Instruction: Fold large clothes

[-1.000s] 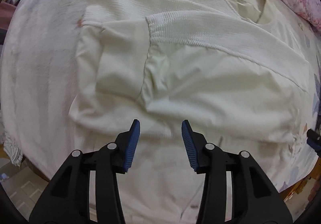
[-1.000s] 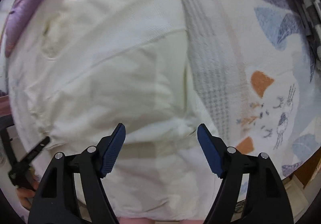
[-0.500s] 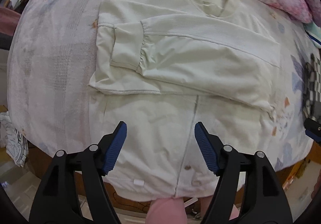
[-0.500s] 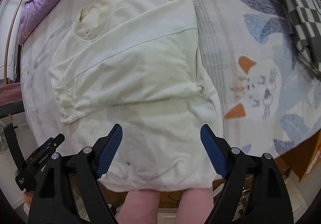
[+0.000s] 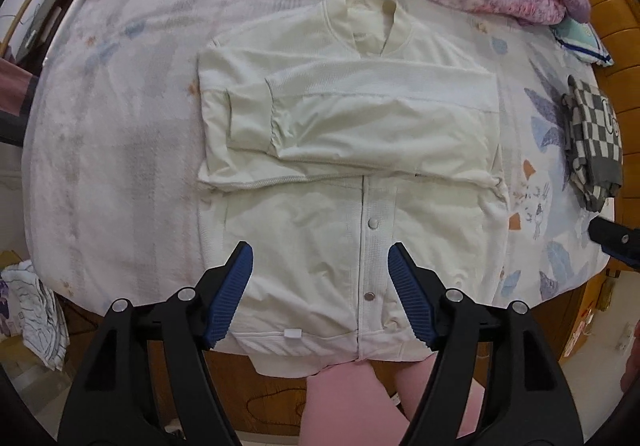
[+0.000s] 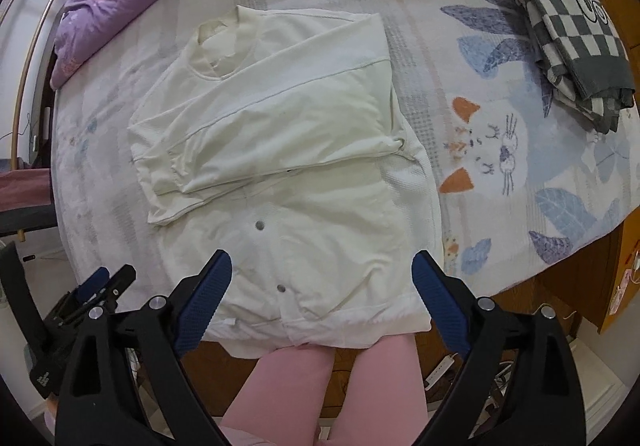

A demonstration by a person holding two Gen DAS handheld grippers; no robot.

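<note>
Left wrist view shows the bed [image 5: 120, 134] with a cream jacket [image 5: 352, 214] lying flat on it, sleeves folded across the chest and hem hanging over the near edge. A checkered cloth [image 6: 576, 26] lies well apart on the bed's right side. The left gripper [image 5: 320, 298] and right gripper [image 6: 320, 302] hover above the hem, jaws apart and holding nothing.

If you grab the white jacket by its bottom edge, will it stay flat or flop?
Probably flop: the white jacket looks thin and wrinkled. Its folded sleeves lie loose and may slide off. It likely feels light.
</note>
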